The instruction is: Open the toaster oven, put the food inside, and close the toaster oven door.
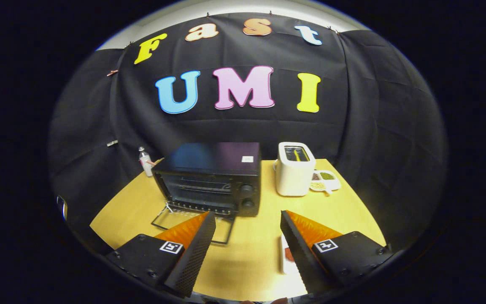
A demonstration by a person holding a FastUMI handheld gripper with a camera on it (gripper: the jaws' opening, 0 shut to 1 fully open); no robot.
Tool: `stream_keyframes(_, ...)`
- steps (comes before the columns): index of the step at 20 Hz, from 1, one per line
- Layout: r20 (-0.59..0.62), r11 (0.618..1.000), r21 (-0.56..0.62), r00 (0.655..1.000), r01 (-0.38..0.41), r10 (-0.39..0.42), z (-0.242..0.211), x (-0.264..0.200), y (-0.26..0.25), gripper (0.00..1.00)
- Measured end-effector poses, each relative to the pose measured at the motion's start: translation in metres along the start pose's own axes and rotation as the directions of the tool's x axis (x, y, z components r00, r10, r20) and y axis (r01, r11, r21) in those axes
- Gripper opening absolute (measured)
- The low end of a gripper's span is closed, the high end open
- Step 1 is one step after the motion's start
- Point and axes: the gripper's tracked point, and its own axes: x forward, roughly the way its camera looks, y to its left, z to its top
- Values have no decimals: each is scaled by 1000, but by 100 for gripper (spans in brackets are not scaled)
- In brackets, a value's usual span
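Tongs held wide, both fingers apart over the yellow table with bare tabletop between them, gripping nothing. Left to right from where I stand: small white bottle with a red mark, upright near the table's back left corner, just beside the oven. Black toaster oven next, square to the tongs and beyond the fingers; its glass door is dropped flat onto the table, the left finger partly covering it; wire rack visible inside; two round knobs stacked on the oven's right face. White label on the oven's top. White pop-up toaster stands just right of the oven, apart from it. White divided dish with green and brown contents sits close against the toaster's right side. Food: a reddish-brown piece on something white and flat, close to the right finger's inner edge and mostly hidden by it; cannot tell what kind.
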Motion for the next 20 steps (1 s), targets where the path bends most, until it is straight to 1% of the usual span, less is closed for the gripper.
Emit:
stream_keyframes(3,-40,999,45,999,-13,15,-5,0,-43,98)
stream_keyframes(4,-68,998,62,997,-28,33,-12,0,-54,99)
stream_keyframes(6,-116,995,99,992,-32,44,-21,4,-83,99)
stream_keyframes(8,-186,992,124,981,-35,58,-42,14,-108,99)
stream_keyframes(10,-283,986,156,954,-52,95,-69,27,-127,98)
stream_keyframes(12,-377,973,225,916,-52,136,-98,38,-140,98)
stream_keyframes(14,-415,953,301,893,-45,174,-115,54,-148,88)
stream_keyframes(16,-454,942,332,869,-40,197,-132,66,-156,87)
stream_keyframes(17,-472,939,342,856,-41,210,-142,71,-157,82)
stream_keyframes(20,-488,900,429,818,-79,304,-151,74,-146,61)
